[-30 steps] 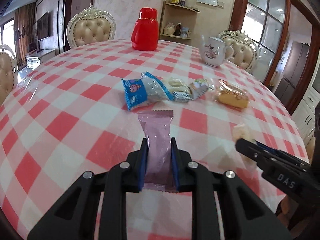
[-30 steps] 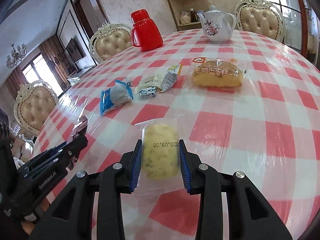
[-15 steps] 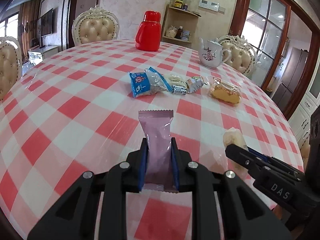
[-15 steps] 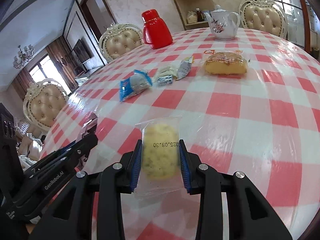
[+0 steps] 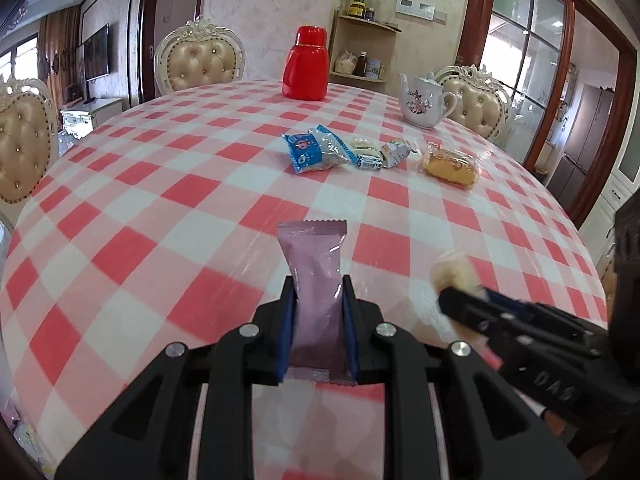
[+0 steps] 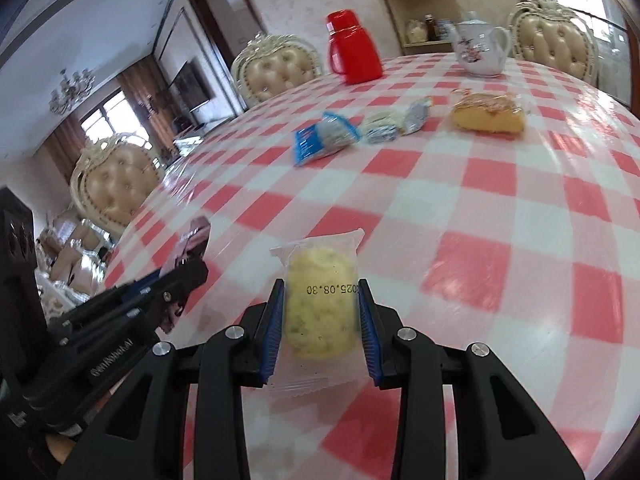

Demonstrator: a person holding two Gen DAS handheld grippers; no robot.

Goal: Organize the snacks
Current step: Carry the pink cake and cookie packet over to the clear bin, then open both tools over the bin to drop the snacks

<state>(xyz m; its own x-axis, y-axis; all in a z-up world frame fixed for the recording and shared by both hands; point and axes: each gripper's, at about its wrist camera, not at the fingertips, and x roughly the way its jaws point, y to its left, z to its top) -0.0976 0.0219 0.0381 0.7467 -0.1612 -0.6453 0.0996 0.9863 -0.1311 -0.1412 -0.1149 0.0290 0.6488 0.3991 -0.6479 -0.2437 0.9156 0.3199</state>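
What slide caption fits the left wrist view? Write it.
Left tool grips pink snack packet above checkered table.

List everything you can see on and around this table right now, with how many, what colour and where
pink snack packet: 1, mauve pink, between the left gripper's fingers
clear-wrapped cake: 1, pale yellow, between the right gripper's fingers
blue snack packet: 1, blue and silver, mid-table, left end of the row
small wrapped snacks: about 2, white and silver, middle of the row
sponge cake packet: 1, golden, right end of the row
red flask: 1, red, far side
teapot: 1, white, floral, far right
table: 1, red and white check
chairs: at least 3, cream, around the table
left gripper: black, shut
right gripper: black, shut
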